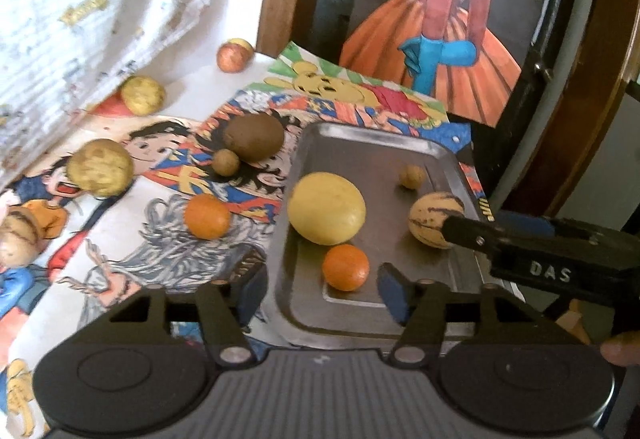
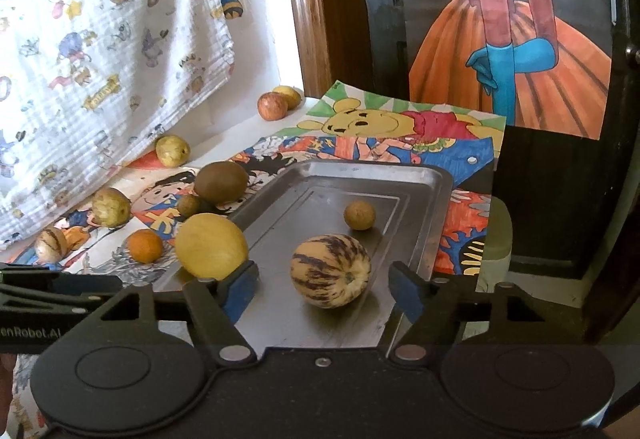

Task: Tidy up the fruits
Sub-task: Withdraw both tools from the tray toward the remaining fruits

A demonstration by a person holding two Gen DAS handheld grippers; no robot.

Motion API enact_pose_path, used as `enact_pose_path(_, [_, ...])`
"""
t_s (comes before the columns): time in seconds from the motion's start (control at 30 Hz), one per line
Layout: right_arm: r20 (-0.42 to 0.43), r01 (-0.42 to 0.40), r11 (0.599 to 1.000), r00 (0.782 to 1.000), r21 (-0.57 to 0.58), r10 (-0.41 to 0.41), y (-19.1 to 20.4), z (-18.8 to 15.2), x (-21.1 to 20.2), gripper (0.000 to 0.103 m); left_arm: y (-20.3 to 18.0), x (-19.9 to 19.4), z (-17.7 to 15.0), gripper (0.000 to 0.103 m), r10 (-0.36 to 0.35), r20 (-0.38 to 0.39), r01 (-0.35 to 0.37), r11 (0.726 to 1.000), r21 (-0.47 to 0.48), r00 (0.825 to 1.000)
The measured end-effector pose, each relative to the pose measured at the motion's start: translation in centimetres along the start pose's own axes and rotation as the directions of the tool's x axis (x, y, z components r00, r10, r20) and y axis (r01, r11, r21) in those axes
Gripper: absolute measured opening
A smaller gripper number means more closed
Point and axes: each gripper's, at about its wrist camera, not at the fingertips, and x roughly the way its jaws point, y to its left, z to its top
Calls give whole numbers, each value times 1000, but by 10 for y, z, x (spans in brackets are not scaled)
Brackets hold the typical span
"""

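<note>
A steel tray (image 1: 360,159) holds a big yellow fruit (image 1: 326,213), an orange (image 1: 346,267), a striped melon (image 1: 434,219) and a small brown fruit (image 1: 412,176). My left gripper (image 1: 322,291) stands open over the tray's near edge, with the orange just ahead between its fingers, untouched. My right gripper (image 2: 323,291) is open too, its blue pads on either side of the striped melon (image 2: 330,271) with gaps left and right. The melon rests on the tray (image 2: 320,191). The right gripper's body (image 1: 520,247) reaches in from the right beside the melon.
On the cartoon cloth left of the tray lie another orange (image 1: 207,216), a brown oval fruit (image 1: 254,137), a small brown ball (image 1: 226,162), a bumpy yellow fruit (image 1: 100,167), a yellow fruit (image 1: 143,95) and an apple (image 1: 234,55). A hanging printed cloth and a wooden frame bound the back.
</note>
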Motion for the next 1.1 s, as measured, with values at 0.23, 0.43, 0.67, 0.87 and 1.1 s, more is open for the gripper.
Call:
enact_pose_path(0.23, [27, -1, 1000, 1000, -6, 1, 11, -4, -30, 87, 8, -27, -6, 90, 43, 46, -41, 999, -34, 998])
enact_pose_path(0.43, [39, -7, 1000, 999, -17, 7, 26, -12, -58, 96, 18, -50, -16, 101, 74, 72, -70, 995, -65, 995])
enact_pose_path(0.67, [1, -20, 1000, 1000, -10, 20, 47, -27, -85, 102, 28, -70, -34, 102, 164, 21, -163, 985, -56, 986])
enact_pose_path(0.87, [-104, -48, 999, 993, 13, 50, 62, -40, -95, 102, 42, -89, -50, 102, 179, -10, -179, 980, -81, 984])
enact_pose_path(1.1, [-226, -62, 998, 972, -12, 58, 77, -46, -93, 102, 58, -102, -63, 102, 230, -42, -233, 968, -90, 972])
